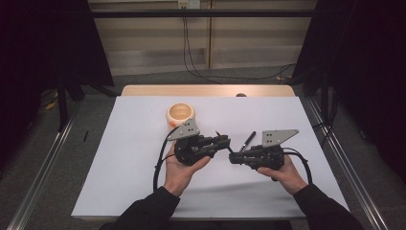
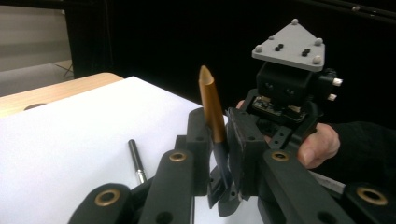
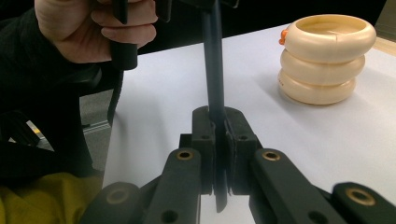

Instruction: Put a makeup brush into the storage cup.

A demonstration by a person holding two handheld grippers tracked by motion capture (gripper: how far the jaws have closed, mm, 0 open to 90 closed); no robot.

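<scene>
A person at a white-covered table works a two-part pen between two hand-held grippers, apparently pulling it apart or fitting it together above the middle of the table. The left gripper has its jaws pressed together on a slim pen body with a bronze-coloured tapered end that stands up out of the grip, its dark lower length running down between the pads; in the high view the same left gripper points toward the right one, the left hand cupped under it from below. The right gripper is pinched on a dark rod, seemingly the other end of the same pen, which runs from its jaws straight toward the opposite hand; seen from above, the right gripper sits almost tip to tip with its partner. Holding each end in a separate claw looks meant to give a straight pull or push along the pen's axis. A second dark pen part lies loose on the sheet just beyond the two grippers, and also shows past the left jaws. A cream ringed pot stands farther back, upright and open, near enough to serve as a holder, well apart from the grip
</scene>
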